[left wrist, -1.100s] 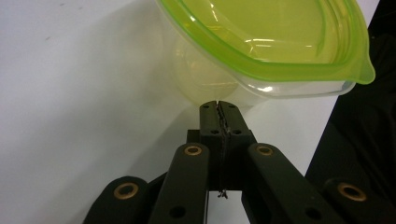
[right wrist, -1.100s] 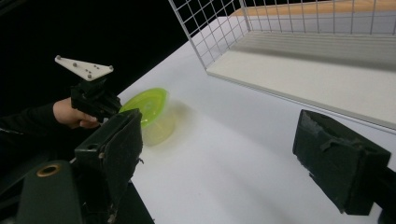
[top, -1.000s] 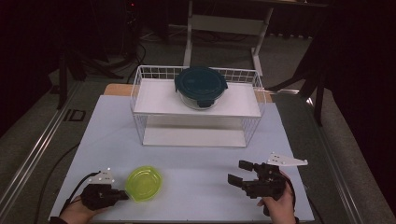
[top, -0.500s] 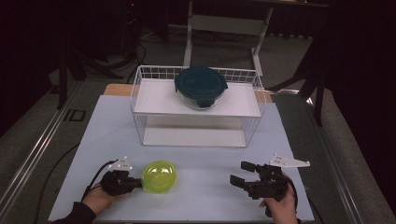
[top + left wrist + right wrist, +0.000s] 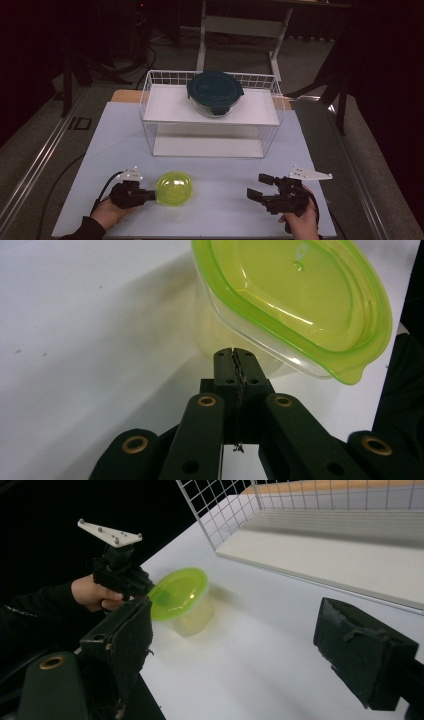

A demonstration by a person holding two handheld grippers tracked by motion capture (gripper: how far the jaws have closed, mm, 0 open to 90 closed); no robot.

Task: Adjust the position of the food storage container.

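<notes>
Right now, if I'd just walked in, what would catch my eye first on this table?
Probably the bright green-lidded container near the front of the white table, with the left gripper shut right at its side. Next, the dark-lidded glass bowl on the top shelf of the white wire rack farther back. The right gripper is open over bare table at the front right.

Your left gripper (image 5: 150,194) and right gripper (image 5: 261,187) are black, each topped by a pale three-cornered plate. Brass-coloured rivets stud the left's linkage. A black cable trails left; your sleeves look dark.
</notes>
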